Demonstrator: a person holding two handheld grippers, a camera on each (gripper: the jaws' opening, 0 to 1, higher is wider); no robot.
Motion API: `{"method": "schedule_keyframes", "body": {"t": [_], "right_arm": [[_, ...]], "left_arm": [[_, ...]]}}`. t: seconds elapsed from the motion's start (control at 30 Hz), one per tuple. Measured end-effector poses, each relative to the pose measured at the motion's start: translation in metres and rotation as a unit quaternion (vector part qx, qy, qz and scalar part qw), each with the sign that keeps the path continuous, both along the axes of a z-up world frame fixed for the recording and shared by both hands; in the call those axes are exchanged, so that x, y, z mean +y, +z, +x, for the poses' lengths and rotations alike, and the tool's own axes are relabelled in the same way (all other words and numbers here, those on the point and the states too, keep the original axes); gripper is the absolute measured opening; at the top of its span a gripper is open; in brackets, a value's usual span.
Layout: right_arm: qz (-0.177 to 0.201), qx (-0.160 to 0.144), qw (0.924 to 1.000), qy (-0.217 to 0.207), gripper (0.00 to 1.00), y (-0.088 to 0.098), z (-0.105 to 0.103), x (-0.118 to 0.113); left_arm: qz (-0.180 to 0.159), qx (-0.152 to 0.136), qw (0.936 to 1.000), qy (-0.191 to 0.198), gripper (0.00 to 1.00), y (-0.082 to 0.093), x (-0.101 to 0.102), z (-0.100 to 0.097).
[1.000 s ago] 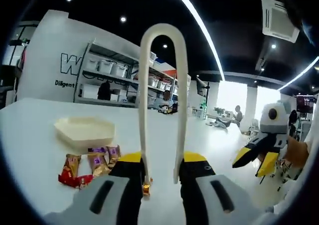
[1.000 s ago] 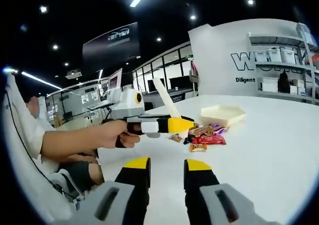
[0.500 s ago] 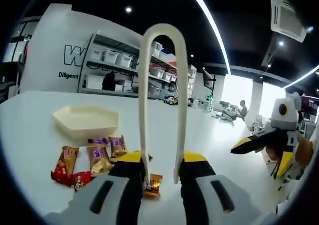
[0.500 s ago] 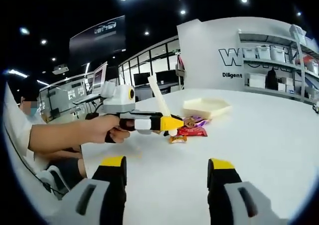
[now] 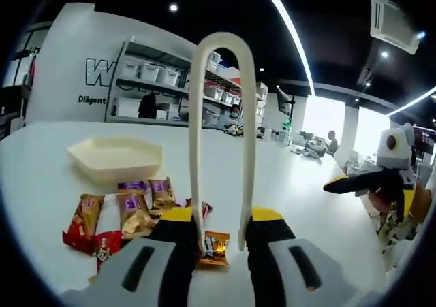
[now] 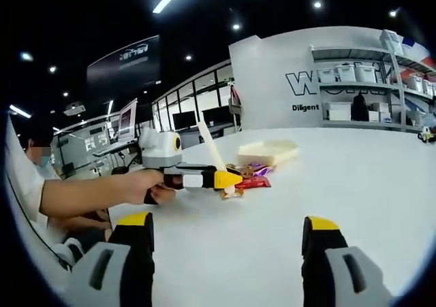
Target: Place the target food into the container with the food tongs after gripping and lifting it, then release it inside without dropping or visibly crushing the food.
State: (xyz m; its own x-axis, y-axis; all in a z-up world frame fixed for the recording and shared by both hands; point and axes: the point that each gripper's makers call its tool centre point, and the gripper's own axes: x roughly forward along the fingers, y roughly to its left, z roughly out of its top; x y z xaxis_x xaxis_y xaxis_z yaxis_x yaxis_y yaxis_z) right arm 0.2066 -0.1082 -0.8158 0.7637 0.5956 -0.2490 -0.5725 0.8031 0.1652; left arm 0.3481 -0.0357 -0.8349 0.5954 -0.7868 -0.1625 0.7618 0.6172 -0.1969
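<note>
On the white counter point(image 5: 41, 157) at my far left sits the cream hexagonal container point(image 5: 114, 158), with the wrapped snack bars point(image 5: 116, 215) scattered in front of it. My left claw point(image 5: 219, 233) pinches the white food tongs point(image 5: 221, 137), loop upward, tips at the small orange wrapped candy point(image 5: 215, 248) lying between them. I'd judge it light and crinkly, its foil slippery, so I'd squeeze gently across the middle. My right claw point(image 6: 228, 242) is spread wide, empty. The wall lettering begins "W", with "Diligent" below; the wrapper print is too small to read.
</note>
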Motion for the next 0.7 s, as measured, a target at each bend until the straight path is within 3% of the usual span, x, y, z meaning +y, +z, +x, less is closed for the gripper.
{"method": "schedule_keyframes", "body": {"t": [0.23, 0.3, 0.33, 0.53, 0.7], "right_arm": [[0.033, 0.006, 0.9994, -0.012, 0.86, 0.003, -0.002, -0.008], [0.036, 0.007, 0.9992, -0.014, 0.85, 0.003, -0.002, -0.010], [0.036, 0.007, 0.9992, -0.015, 0.85, 0.003, -0.002, -0.010], [0.038, 0.009, 0.9991, -0.016, 0.83, 0.003, -0.004, -0.011], [0.032, 0.012, 0.9993, -0.014, 0.82, -0.001, -0.005, -0.008]], "left_arm": [[0.004, 0.002, 1.0000, 0.002, 0.26, -0.003, -0.001, 0.004], [0.026, 0.011, 0.9996, 0.001, 0.26, -0.012, -0.001, 0.004], [0.022, -0.012, 0.9997, -0.005, 0.26, -0.006, -0.004, 0.005], [0.021, 0.012, 0.9997, -0.001, 0.24, -0.009, -0.004, -0.002], [0.034, 0.008, 0.9994, 0.003, 0.20, -0.010, -0.003, -0.002]]}}
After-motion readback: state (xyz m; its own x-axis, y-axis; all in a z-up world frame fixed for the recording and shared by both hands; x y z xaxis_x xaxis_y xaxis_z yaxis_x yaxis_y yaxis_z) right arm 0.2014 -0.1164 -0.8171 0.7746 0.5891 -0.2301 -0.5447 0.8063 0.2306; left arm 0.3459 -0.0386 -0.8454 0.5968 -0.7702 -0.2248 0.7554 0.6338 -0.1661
